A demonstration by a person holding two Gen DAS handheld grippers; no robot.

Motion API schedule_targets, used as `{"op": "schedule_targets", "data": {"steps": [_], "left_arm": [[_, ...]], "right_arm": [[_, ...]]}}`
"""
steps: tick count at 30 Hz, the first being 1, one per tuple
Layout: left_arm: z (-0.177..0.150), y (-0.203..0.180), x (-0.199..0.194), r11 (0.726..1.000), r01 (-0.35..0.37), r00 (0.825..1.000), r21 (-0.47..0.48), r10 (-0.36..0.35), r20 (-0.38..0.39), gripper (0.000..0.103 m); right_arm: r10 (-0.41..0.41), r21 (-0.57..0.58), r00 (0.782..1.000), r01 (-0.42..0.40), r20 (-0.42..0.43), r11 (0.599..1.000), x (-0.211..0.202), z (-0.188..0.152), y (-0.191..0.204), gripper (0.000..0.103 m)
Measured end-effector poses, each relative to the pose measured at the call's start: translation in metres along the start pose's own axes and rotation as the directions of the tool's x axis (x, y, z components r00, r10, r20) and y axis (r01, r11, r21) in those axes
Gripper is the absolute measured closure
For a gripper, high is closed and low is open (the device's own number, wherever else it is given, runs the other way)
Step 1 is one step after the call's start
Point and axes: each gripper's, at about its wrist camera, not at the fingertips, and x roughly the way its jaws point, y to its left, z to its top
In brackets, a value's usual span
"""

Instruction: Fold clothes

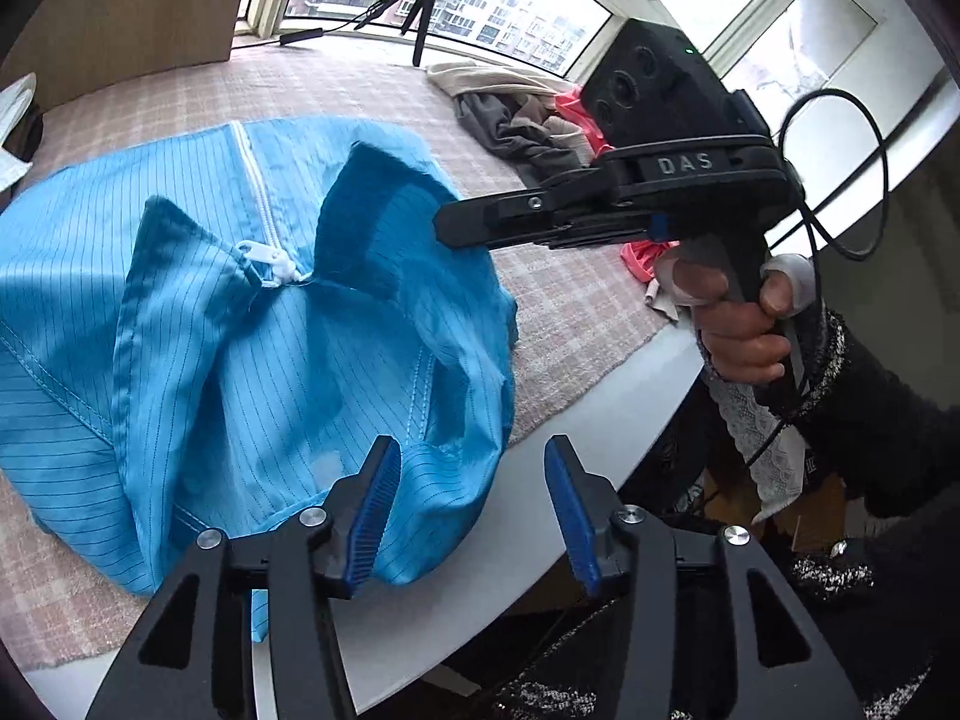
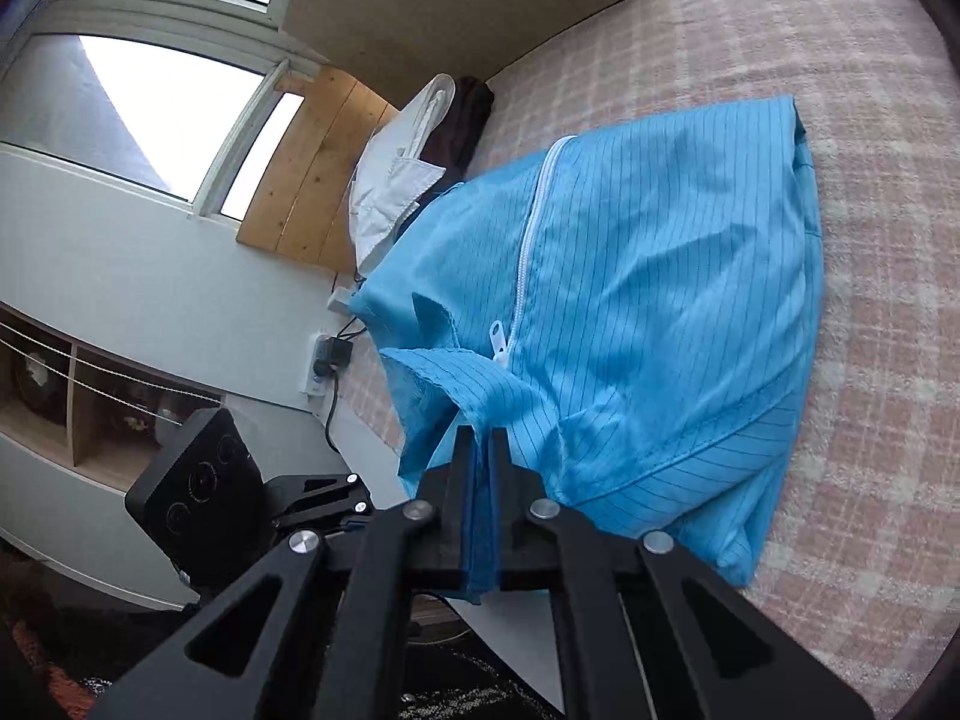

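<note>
A blue pinstriped jacket (image 1: 252, 324) with a white zipper (image 1: 264, 210) lies crumpled on the checked pink table cover (image 1: 576, 306). My left gripper (image 1: 474, 507) hovers at the jacket's near edge by the table rim. It is open, the hem lies loosely beside its left pad (image 1: 375, 516), and neither pad presses on it. My right gripper (image 1: 443, 227) comes in from the right in a person's hand (image 1: 738, 330). In the right wrist view, this right gripper (image 2: 478, 439) is shut on a fold of the jacket (image 2: 648, 276) near the collar.
A heap of grey, beige and pink clothes (image 1: 528, 120) lies at the back right of the table. A tripod (image 1: 423, 6) stands by the window. White and dark garments (image 2: 396, 180) sit at the table's far end. The white table edge (image 1: 600, 420) runs close to my left gripper.
</note>
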Motion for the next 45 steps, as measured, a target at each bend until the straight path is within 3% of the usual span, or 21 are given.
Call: {"op": "schedule_targets", "data": {"steps": [1, 2, 3, 6, 11, 15, 18, 20, 21, 22, 24, 26, 28, 31, 34, 35, 37, 38, 41, 43, 45], "left_arm": [[0.001, 0.0, 0.004, 1.0, 0.001, 1.0, 0.004, -0.001, 0.001, 0.065], [0.002, -0.001, 0.008, 1.0, -0.002, 1.0, 0.016, 0.002, -0.001, 0.088], [0.003, -0.001, 0.012, 1.0, -0.02, 1.0, 0.022, 0.02, -0.002, 0.102], [0.005, 0.002, 0.005, 0.998, -0.068, 0.997, -0.005, 0.068, 0.035, 0.103], [0.0, -0.001, -0.037, 0.999, -0.031, 0.988, -0.021, 0.034, 0.149, 0.103], [-0.002, -0.009, -0.03, 0.997, -0.07, 0.99, 0.03, 0.066, 0.125, 0.103], [-0.003, -0.012, -0.021, 0.993, -0.109, 0.989, 0.053, 0.103, 0.107, 0.103], [-0.004, -0.016, -0.017, 0.988, -0.131, 0.987, 0.082, 0.122, 0.104, 0.103], [-0.004, -0.019, -0.016, 0.987, -0.131, 0.987, 0.095, 0.121, 0.106, 0.103], [-0.005, -0.021, -0.015, 0.985, -0.131, 0.987, 0.109, 0.12, 0.109, 0.103], [-0.007, -0.029, -0.014, 0.978, -0.146, 0.985, 0.15, 0.129, 0.118, 0.103], [-0.009, -0.036, -0.012, 0.967, -0.159, 0.984, 0.199, 0.138, 0.113, 0.103], [-0.012, -0.042, -0.005, 0.959, -0.16, 0.985, 0.233, 0.141, 0.097, 0.103], [-0.019, -0.04, 0.014, 0.958, -0.149, 0.989, 0.245, 0.141, 0.05, 0.102], [-0.026, -0.035, 0.034, 0.949, -0.178, 0.983, 0.26, 0.185, -0.001, 0.098], [-0.027, -0.034, 0.039, 0.95, -0.177, 0.982, 0.258, 0.189, -0.022, 0.097], [-0.025, -0.032, 0.034, 0.962, -0.14, 0.986, 0.236, 0.158, -0.061, 0.094], [-0.024, -0.031, 0.026, 0.964, -0.124, 0.987, 0.233, 0.144, -0.069, 0.091], [-0.016, -0.029, -0.01, 0.958, -0.108, 0.99, 0.267, 0.126, -0.054, 0.085], [0.003, -0.024, -0.03, 0.929, -0.166, 0.984, 0.33, 0.18, -0.011, 0.083], [0.031, -0.014, -0.036, 0.898, -0.221, 0.972, 0.38, 0.237, 0.005, 0.073]], "right_arm": [[0.002, 0.004, 1.0, -0.002, 0.002, 1.0, 0.0, 0.0, 0.0, 0.099], [0.004, 0.007, 1.0, -0.004, 0.004, 1.0, -0.001, 0.001, 0.0, 0.099], [0.007, 0.006, 1.0, -0.007, 0.005, 1.0, -0.001, 0.001, 0.0, 0.099], [0.005, -0.011, 1.0, -0.004, 0.021, 1.0, -0.004, 0.001, 0.003, 0.1], [-0.023, 0.053, 0.996, 0.018, 0.09, 0.998, -0.019, 0.002, -0.017, 0.101], [-0.018, 0.128, 0.992, 0.001, 0.127, 0.992, -0.024, 0.005, -0.035, 0.101], [-0.013, 0.065, 0.995, 0.007, 0.101, 0.998, -0.027, 0.007, -0.016, 0.098], [-0.035, 0.009, 0.996, 0.034, 0.079, 0.999, -0.028, 0.008, 0.002, 0.078], [-0.055, -0.019, 0.997, 0.056, 0.063, 0.998, -0.026, 0.01, 0.01, 0.054], [-0.086, -0.044, 0.995, 0.088, 0.048, 0.995, -0.021, 0.012, 0.016, 0.042], [-0.131, -0.066, 0.991, 0.132, 0.024, 0.989, -0.008, 0.019, 0.019, 0.042], [-0.075, 0.021, 0.997, 0.075, -0.008, 0.997, 0.009, 0.027, 0.001, 0.047], [-0.001, 0.135, 0.998, 0.009, -0.056, 0.991, 0.027, 0.031, -0.021, 0.101], [0.159, 0.248, 0.984, -0.136, -0.076, 0.959, 0.036, 0.021, -0.04, 0.101], [0.37, 0.296, 0.928, -0.345, -0.031, 0.89, 0.02, 0.012, -0.042, 0.101], [0.333, 0.288, 0.943, -0.313, -0.022, 0.905, 0.013, 0.011, -0.044, 0.101], [0.143, 0.246, 0.989, -0.127, -0.048, 0.961, 0.003, 0.012, -0.046, 0.101], [0.087, 0.217, 0.994, -0.071, -0.067, 0.974, 0.001, 0.012, -0.043, 0.1], [-0.091, 0.086, 0.992, 0.098, -0.091, 0.991, -0.005, 0.01, -0.024, 0.097], [-0.182, -0.013, 0.982, 0.182, -0.057, 0.983, -0.012, 0.004, -0.005, 0.086], [-0.252, -0.096, 0.967, 0.249, -0.024, 0.964, -0.014, -0.006, 0.012, 0.076]]}}
